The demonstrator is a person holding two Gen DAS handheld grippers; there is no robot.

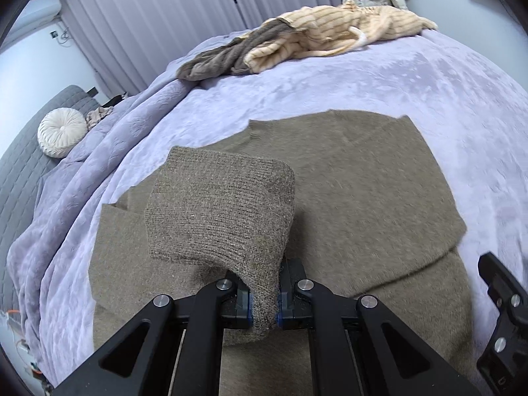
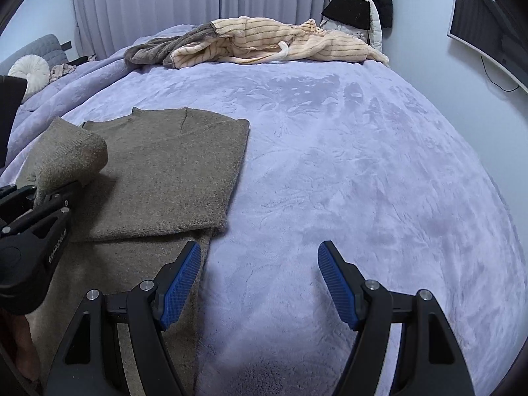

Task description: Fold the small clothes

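Sleeve up, sweater on the bed
Left hand-held gripper (image 1: pixel 265 300) pinches the sweater (image 1: pixel 346 198) sleeve (image 1: pixel 221 208); right hand-held gripper (image 2: pixel 259 283) gapes empty over the blanket (image 2: pixel 363 165); striped garment (image 2: pixel 264 44) beyond.

White lettering, seemingly "GenRobot.AI", running along the black side of the left gripper (image 2: pixel 39 194)

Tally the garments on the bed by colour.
Olive-brown: 1, the sweater, its sleeve held up by the left gripper
Cream striped: 1, the robe
Grey-brown: 1, the knit bunched beside the robe
Total: 3
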